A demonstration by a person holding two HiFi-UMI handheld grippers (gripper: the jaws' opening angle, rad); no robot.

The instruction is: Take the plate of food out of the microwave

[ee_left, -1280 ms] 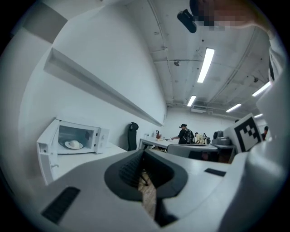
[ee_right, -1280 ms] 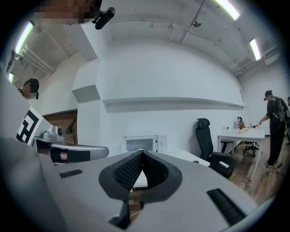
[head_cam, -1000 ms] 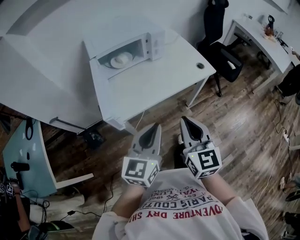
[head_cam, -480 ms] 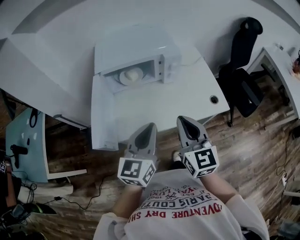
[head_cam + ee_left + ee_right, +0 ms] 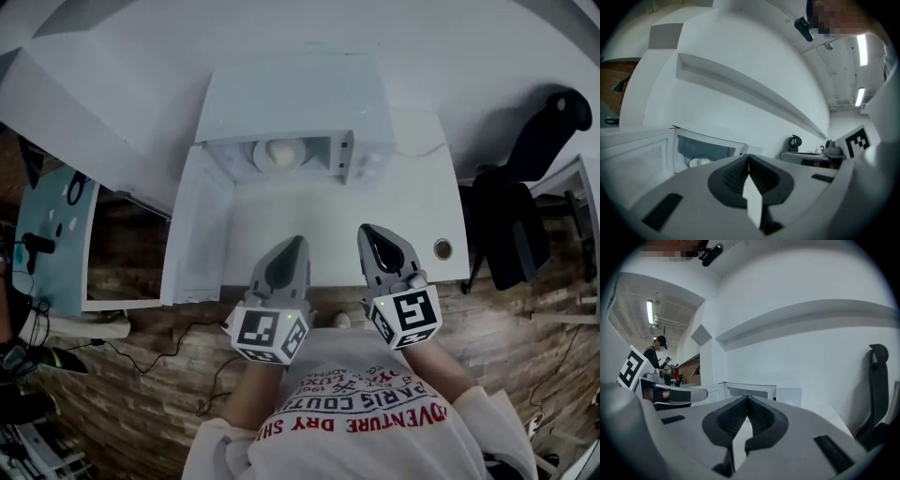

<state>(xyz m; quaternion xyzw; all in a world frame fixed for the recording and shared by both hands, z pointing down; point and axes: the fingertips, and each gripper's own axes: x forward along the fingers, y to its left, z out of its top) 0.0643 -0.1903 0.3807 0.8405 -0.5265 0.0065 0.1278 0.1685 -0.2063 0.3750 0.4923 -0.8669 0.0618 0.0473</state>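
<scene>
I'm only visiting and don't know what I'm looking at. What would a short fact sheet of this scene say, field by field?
Microwave: on a white table, door swung open
Plate of food: inside the microwave, not yet taken out
Left gripper: jaws shut, holding nothing, over the table's near edge
Right gripper: jaws shut, holding nothing, beside the left one
Gap to the plate: both grippers are well short of the microwave
Nearby: black office chair to the right of the table

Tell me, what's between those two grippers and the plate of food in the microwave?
Only bare white table, in the head view. The left gripper and right gripper hover at its near edge; the plate of food sits inside the open microwave.
</scene>
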